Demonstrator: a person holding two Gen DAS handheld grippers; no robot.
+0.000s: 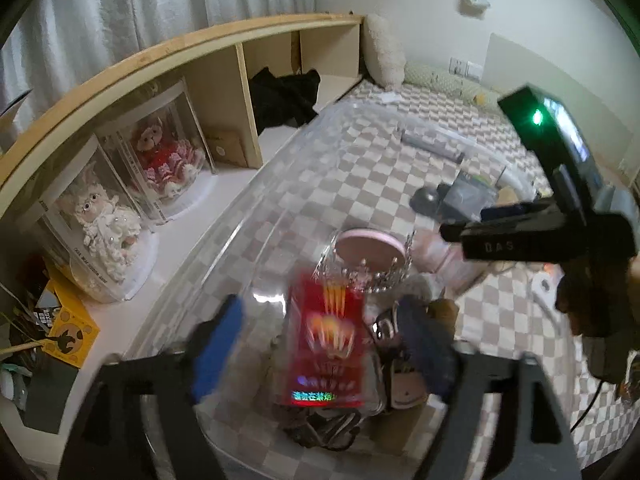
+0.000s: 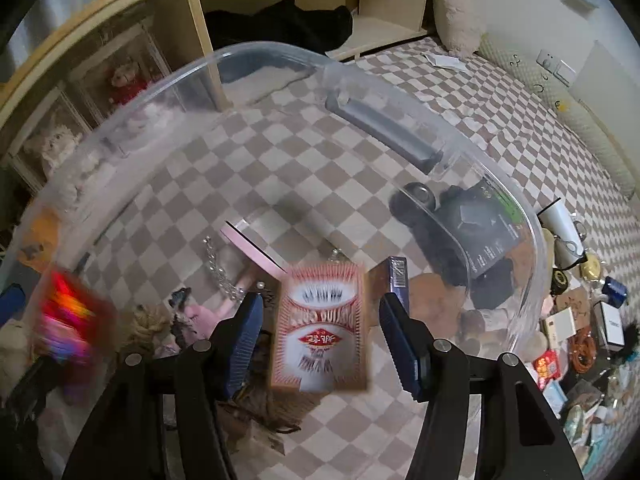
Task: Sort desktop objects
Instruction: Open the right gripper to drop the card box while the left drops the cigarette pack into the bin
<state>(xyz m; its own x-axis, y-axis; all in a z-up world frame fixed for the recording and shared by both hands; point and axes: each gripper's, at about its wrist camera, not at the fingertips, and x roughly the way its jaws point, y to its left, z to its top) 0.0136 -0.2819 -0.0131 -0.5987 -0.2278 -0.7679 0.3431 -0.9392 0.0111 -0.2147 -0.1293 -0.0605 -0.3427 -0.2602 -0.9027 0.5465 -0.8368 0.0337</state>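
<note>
A: Where are the two boxes?

B: Both are over the clear bin point(image 2: 500, 184). The red box point(image 1: 326, 340) is between the fingers of the left gripper point(image 1: 324, 344), blurred, and the pads do not touch it. The jaws stand wide apart.

A: And the right gripper point(image 2: 320, 332)?

B: Also open. The pink box point(image 2: 320, 328) is between its pads, free on both sides. Its long axis runs along the fingers, pointing away from the camera. I judge both boxes are dropping into the bin.
</note>
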